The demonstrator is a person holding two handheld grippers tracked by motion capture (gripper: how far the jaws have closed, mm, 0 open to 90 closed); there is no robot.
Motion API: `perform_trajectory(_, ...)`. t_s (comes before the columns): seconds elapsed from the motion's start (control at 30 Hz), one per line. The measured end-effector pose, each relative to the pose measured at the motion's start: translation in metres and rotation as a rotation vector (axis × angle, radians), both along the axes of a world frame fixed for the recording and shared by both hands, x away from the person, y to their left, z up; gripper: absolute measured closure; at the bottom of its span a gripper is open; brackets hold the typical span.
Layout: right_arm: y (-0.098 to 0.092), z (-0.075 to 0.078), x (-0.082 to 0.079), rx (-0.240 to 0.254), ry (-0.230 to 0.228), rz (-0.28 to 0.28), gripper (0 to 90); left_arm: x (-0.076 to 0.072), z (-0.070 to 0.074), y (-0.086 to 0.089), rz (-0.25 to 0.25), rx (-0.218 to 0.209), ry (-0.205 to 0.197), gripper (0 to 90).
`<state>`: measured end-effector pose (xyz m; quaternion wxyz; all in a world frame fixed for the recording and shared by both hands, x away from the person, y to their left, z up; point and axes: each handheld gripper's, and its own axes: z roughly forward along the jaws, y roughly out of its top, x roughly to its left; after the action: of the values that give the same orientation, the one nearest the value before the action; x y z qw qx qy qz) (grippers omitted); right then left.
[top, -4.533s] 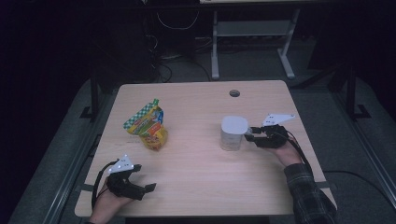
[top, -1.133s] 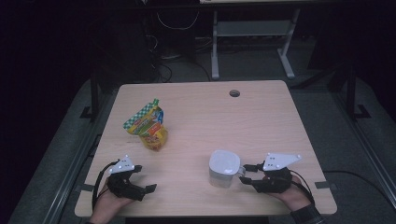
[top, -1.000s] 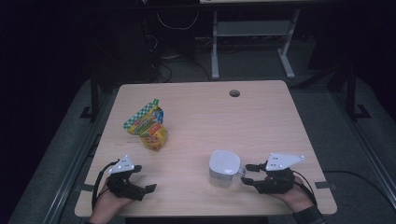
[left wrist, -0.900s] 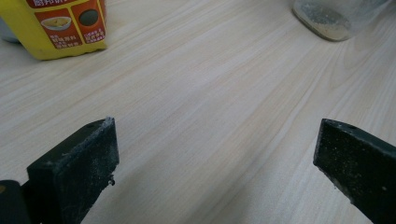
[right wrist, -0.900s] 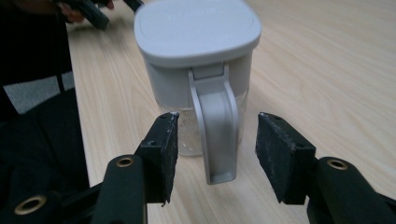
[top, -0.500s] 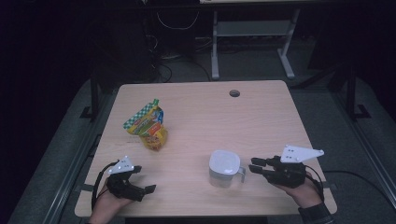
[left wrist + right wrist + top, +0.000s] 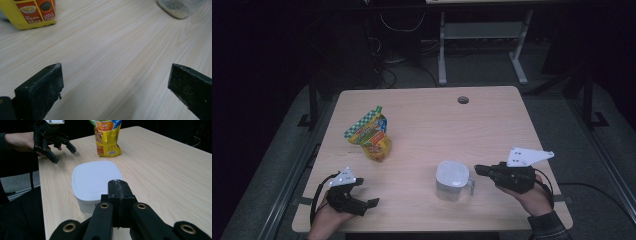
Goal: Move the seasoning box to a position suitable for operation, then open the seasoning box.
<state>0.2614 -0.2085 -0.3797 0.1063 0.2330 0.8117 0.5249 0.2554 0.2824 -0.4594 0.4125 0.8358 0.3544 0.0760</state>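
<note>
A clear container with a white lid (image 7: 453, 175) (image 7: 96, 180) stands near the table's front, its handle toward my right gripper (image 7: 477, 170). That gripper hovers just right of it, apart from it. Its jaws have just been closing and now meet with nothing between them (image 7: 117, 187). A yellow and green snack pouch (image 7: 372, 135) (image 7: 107, 137) (image 7: 30, 12) stands at the left middle. My left gripper (image 7: 368, 192) (image 7: 112, 82) (image 7: 64, 155) rests at the front left corner, open over bare wood. The container's base (image 7: 180, 7) shows at the top right of the left gripper view.
The light wooden table (image 7: 512, 125) has a round cable hole (image 7: 463, 99) near its far edge. A metal frame and cables stand on the dark floor behind it. Bare wood lies between the pouch and the container.
The container came from the right middle to the front of the table. Since then my right gripper has let it go, drawn back to the right, risen and shut. The left gripper stayed still.
</note>
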Motion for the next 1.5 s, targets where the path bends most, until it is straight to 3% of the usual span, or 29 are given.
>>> perform_trajectory(0.27,0.006,0.005,0.003,0.02,-0.003,0.03,89.9,-0.001,0.0,0.0,0.008,-0.01,-0.002,0.0)
perform_trajectory(0.6,0.019,0.001,0.004,-0.016,0.008,0.069,89.9,-0.001,0.0,0.0,0.006,-0.015,0.003,0.0)
perform_trajectory(1.5,0.023,-0.007,0.005,-0.043,0.041,0.072,90.0,-0.002,0.0,0.002,0.005,-0.006,0.001,0.0)
